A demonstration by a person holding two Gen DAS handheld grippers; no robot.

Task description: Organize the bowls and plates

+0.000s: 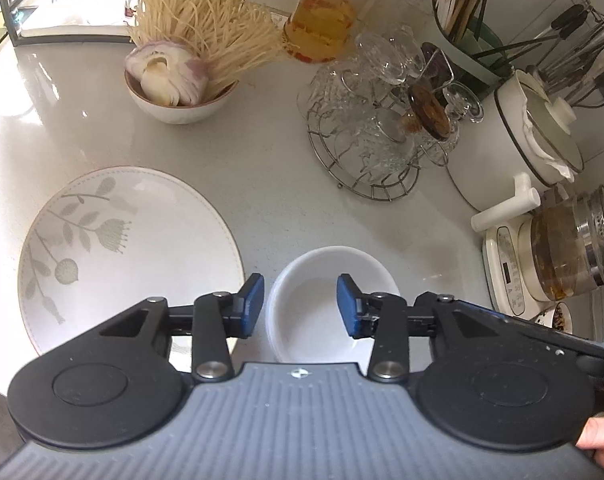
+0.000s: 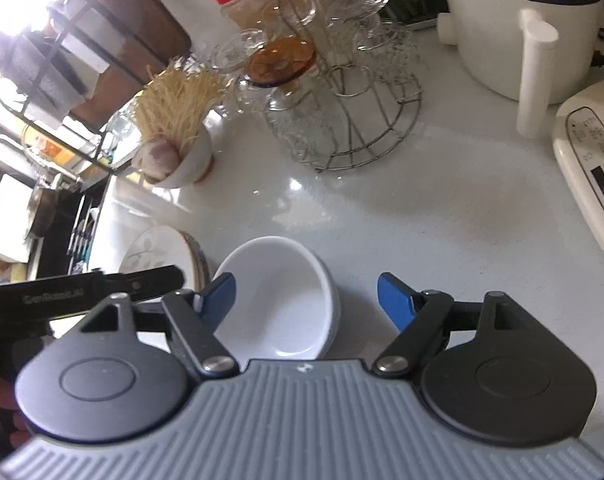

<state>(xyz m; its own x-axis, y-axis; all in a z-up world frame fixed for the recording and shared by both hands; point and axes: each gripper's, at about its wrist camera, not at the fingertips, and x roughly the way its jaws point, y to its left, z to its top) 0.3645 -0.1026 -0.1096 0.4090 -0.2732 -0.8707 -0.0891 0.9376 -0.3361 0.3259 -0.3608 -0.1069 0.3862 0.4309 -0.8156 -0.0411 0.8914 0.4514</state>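
A small white bowl (image 1: 321, 304) sits on the pale counter, and it seems to be nested in a second one. My left gripper (image 1: 300, 306) hangs open over it, with the bowl's left wall between the blue pads and neither pad pressing. In the right wrist view the same bowl (image 2: 278, 300) lies below my right gripper (image 2: 306, 298), which stands wide open around the bowl's right rim without touching it. A white plate with a grey leaf pattern (image 1: 130, 248) lies left of the bowl; this plate (image 2: 158, 252) shows stacked edges in the right wrist view.
A bowl of dried noodles and garlic (image 1: 182, 96) stands at the back. Right of it are a red-lidded jar (image 1: 329, 12), a wire rack of glass cups (image 1: 365, 148), a white pot (image 1: 517, 132) and a glass kettle on its base (image 1: 569, 252). A sink (image 2: 30, 200) lies beyond the counter's left edge.
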